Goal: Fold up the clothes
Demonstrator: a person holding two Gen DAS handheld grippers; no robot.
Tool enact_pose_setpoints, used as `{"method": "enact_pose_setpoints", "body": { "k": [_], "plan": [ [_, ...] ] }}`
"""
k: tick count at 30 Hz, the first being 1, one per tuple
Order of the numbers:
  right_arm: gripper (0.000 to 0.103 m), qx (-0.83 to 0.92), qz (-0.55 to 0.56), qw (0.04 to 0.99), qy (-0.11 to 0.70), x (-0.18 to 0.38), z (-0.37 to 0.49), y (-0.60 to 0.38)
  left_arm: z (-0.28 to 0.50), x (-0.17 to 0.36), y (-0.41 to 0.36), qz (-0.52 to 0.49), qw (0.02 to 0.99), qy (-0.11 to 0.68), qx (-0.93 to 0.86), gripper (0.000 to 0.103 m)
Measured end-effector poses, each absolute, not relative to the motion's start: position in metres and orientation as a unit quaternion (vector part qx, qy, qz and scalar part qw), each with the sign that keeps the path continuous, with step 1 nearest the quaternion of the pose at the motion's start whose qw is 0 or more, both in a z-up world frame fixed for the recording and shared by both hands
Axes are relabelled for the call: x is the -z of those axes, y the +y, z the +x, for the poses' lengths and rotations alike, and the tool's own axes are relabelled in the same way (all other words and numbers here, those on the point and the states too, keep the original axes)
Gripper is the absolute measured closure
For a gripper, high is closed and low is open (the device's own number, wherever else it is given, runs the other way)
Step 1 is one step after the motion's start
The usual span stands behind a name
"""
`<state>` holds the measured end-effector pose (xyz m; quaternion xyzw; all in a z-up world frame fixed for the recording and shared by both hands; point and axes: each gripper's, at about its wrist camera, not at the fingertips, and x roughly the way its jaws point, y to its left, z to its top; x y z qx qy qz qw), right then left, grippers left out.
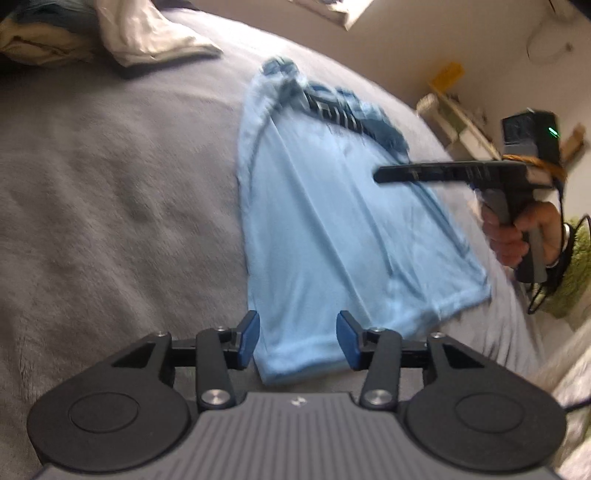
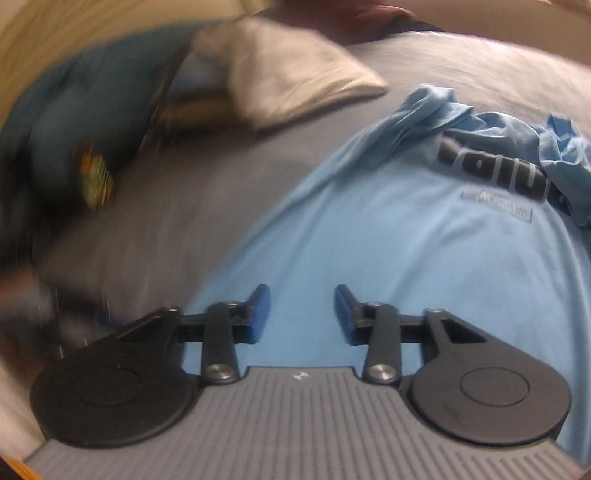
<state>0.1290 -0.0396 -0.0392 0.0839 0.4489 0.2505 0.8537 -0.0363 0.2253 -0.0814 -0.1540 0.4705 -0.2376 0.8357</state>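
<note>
A light blue T-shirt with dark lettering lies on the grey bed cover, folded lengthwise into a long panel, its collar end bunched at the far side. My left gripper is open over the shirt's near hem, nothing between its blue pads. The right gripper shows side-on in the left wrist view, held by a hand above the shirt's right edge. In the right wrist view the right gripper stands open above the shirt, with the lettering and crumpled sleeves beyond it.
The grey bed cover spreads wide to the left. A white pillow and other bedding lie at the bed's far end. A shelf and a black box with a green light stand past the right edge. A green fluffy item sits at right.
</note>
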Motion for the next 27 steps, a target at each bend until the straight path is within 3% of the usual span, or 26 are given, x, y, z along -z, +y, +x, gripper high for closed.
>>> {"method": "enact_pose_setpoints", "body": {
  "k": [6, 12, 16, 24, 27],
  "plan": [
    [0.057, -0.173, 0.181, 0.859, 0.447, 0.048, 0.227, -0.035, -0.025, 0.095, 0.21, -0.132, 0.851, 0.465, 0.206, 0.052],
    [0.059, -0.13, 0.212, 0.847, 0.47, 0.071, 0.288, -0.02, -0.025, 0.109, 0.214, -0.15, 0.847, 0.47, 0.197, 0.062],
    [0.07, -0.1, 0.205, 0.84, 0.492, 0.085, 0.293, -0.007, -0.026, 0.113, 0.219, -0.158, 0.848, 0.467, 0.195, 0.071],
    [0.08, -0.093, 0.223, 0.83, 0.504, 0.085, 0.279, 0.0, -0.026, 0.117, 0.221, -0.155, 0.849, 0.46, 0.209, 0.072],
    [0.09, -0.09, 0.199, 0.842, 0.493, 0.084, 0.283, 0.006, -0.026, 0.118, 0.221, -0.156, 0.851, 0.456, 0.21, 0.072]
  ]
}}
